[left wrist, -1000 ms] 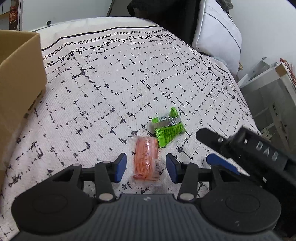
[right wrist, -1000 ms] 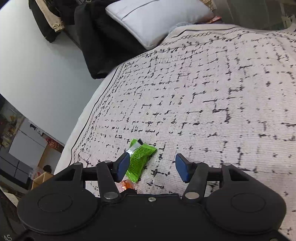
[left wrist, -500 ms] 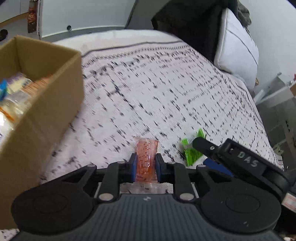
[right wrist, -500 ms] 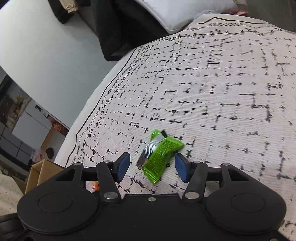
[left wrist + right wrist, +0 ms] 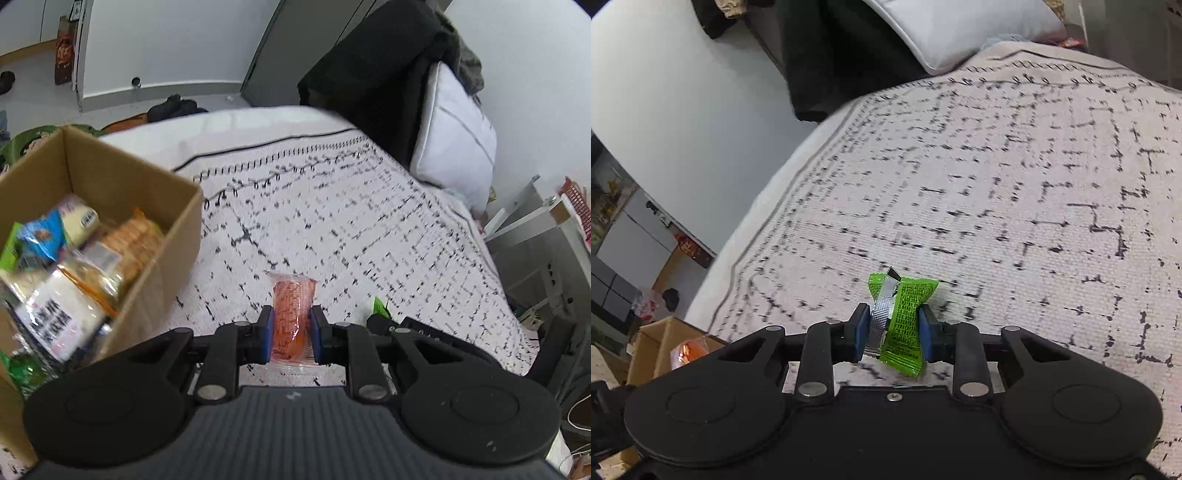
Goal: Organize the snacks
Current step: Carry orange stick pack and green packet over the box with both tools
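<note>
My left gripper (image 5: pixel 292 338) is shut on an orange snack packet (image 5: pixel 292 314), held clear above the patterned bedspread (image 5: pixel 351 221). To its left stands an open cardboard box (image 5: pixel 122 177) with several snack packs inside. My right gripper (image 5: pixel 894 334) is shut on a green snack packet (image 5: pixel 905 317) with a silver strip, still low over the bedspread (image 5: pixel 997 184). In the left wrist view the right gripper's black body (image 5: pixel 417 332) shows at lower right with a tip of the green packet (image 5: pixel 378 306). In the right wrist view the orange packet (image 5: pixel 689 350) and the box (image 5: pixel 653 343) appear at lower left.
A white pillow (image 5: pixel 454 136) and dark clothing (image 5: pixel 369 62) lie at the bed's far end. White shelving (image 5: pixel 546 229) stands beside the bed on the right. The bedspread between the box and the pillow holds nothing else.
My left gripper closed on the orange packet and lifted it toward the box, which came into fuller view. My right gripper closed on the green packet.
</note>
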### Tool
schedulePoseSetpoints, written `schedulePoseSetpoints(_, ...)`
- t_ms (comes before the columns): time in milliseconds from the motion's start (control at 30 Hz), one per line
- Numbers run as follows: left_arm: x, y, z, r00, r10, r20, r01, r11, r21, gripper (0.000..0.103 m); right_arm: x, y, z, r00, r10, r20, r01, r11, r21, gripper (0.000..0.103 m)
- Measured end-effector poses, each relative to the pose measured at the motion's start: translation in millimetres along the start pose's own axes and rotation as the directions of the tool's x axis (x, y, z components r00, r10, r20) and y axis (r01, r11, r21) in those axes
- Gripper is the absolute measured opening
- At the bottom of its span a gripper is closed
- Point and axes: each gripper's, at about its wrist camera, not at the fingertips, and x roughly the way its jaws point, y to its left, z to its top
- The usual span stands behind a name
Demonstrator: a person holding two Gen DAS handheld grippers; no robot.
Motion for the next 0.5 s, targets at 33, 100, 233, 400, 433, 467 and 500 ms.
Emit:
schedulePoseSetpoints(33, -4, 1, 2, 1.000, -0.003, 0.007, 0.003, 1.000, 0.000, 0.019, -3, 4, 0, 1.000, 0.010, 0.005, -0.009, 1.000, -0.008, 0.028)
schedulePoseSetpoints(100, -14, 4, 6, 1.000, -0.009, 0.023, 0.008, 1.000, 0.001, 0.019, -8, 12, 0, 1.000, 0.027, 0.011, -0.027, 0.999, -0.022, 0.028)
schedulePoseSetpoints(233, -33, 11, 16, 0.999, -0.008, 0.052, 0.008, 1.000, 0.001, 0.019, -17, 30, 1, 0.997, 0.070, 0.030, -0.068, 0.997, -0.046, 0.028)
schedulePoseSetpoints(400, -56, 23, 28, 0.997, 0.008, 0.079, -0.007, 1.000, -0.011, 0.019, -30, 50, 4, 0.990, 0.125, 0.066, -0.121, 0.990, -0.068, 0.028)
schedulePoseSetpoints(433, -62, 26, 31, 0.996, 0.013, 0.087, -0.012, 1.000, -0.017, 0.019, -31, 54, 5, 0.988, 0.137, 0.072, -0.132, 0.989, -0.073, 0.028)
schedulePoseSetpoints(467, -67, 30, 34, 0.995, 0.018, 0.093, -0.016, 1.000, -0.024, 0.019, -34, 59, 5, 0.986, 0.150, 0.078, -0.144, 0.986, -0.079, 0.028)
schedulePoseSetpoints(500, -73, 34, 38, 0.995, 0.024, 0.100, -0.021, 0.999, -0.030, 0.019, -35, 64, 5, 0.984, 0.160, 0.083, -0.153, 0.985, -0.084, 0.028)
